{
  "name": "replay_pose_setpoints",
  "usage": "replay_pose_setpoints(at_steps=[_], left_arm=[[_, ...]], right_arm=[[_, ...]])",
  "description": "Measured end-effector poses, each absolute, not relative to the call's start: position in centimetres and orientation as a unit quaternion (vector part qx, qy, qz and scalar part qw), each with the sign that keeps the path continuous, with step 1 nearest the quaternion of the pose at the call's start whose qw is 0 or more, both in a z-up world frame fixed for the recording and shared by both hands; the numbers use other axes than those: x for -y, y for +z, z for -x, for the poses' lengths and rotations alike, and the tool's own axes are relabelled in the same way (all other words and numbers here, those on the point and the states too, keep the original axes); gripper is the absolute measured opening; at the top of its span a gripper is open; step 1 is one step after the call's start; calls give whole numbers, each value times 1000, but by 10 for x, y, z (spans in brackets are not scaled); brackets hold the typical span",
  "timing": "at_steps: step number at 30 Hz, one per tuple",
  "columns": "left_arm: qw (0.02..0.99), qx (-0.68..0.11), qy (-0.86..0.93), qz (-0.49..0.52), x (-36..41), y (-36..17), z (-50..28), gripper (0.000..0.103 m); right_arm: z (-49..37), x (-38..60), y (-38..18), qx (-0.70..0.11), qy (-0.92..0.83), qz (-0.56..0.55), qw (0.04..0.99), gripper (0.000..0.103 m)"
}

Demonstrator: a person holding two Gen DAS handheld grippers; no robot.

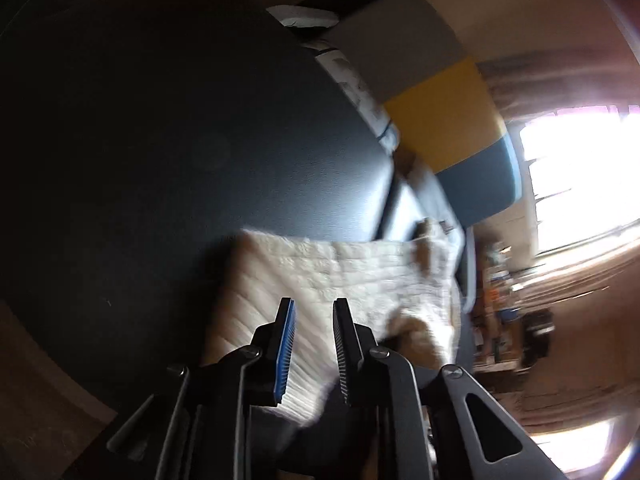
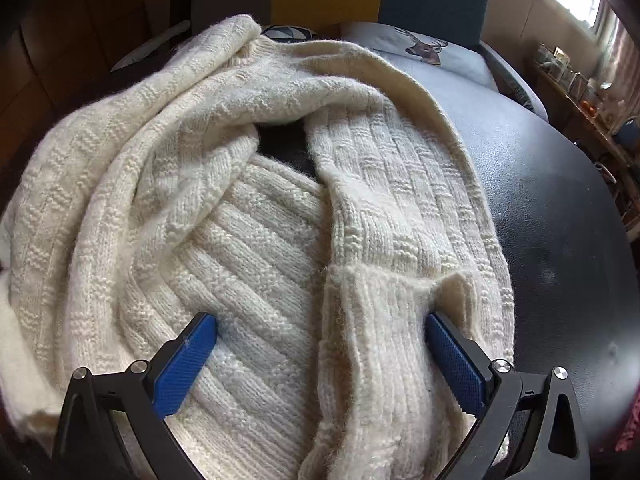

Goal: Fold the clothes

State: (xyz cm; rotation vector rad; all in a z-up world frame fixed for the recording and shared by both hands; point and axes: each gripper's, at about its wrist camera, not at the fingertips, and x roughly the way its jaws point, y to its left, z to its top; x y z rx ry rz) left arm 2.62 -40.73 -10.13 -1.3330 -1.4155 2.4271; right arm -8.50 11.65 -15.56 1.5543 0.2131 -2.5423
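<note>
Right gripper [image 2: 320, 354], jaws wide, straddles the cream sweater [image 2: 248, 208] heaped on the dark tabletop [image 2: 560, 240]; left gripper [image 1: 314, 344], jaws narrow, grips nothing above it.

a dark round table [image 2: 560, 208] fills the foreground. behind it stands a chair [image 1: 444, 120] with a back in grey, yellow and teal panels, and a pale cushion with a deer print [image 2: 426, 50] lies on its seat. bright daylight pours through a window [image 1: 580, 176] above a cluttered wooden shelf [image 2: 580, 92].
</note>
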Motion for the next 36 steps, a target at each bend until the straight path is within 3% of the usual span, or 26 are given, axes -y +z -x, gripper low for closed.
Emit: replay_pose_setpoints(at_steps=[4,15,23,24,25,31,34,36], left_arm=[[100,442,808,376,383,-74,-44,24],[292,286,783,469,177,-64,32,24],[259,139,750,592,81,-124,52,24],[242,130,747,605,80,-136,51,14],[244,139,745,605,82,-142,50,13],[275,231,748,559,130,-105,36,20],[225,271,783,513,192,-76,20,23],[142,268,816,491,250,-61,4,23]], right_arm=[[76,-112,-155,-68,-850,-518,69,103],[47,-100,-141,-102,-855,-505,60,103],[27,-156,-158,-59,-839,-540,16,103],[22,-163,-158,-53,-840,-540,9,103],[13,-172,-158,-46,-840,-540,2,103],[-21,-196,-143,-16,-837,-547,-4,103],[-35,-201,-110,25,-862,-506,16,103],[-39,-188,-89,26,-875,-482,42,103]])
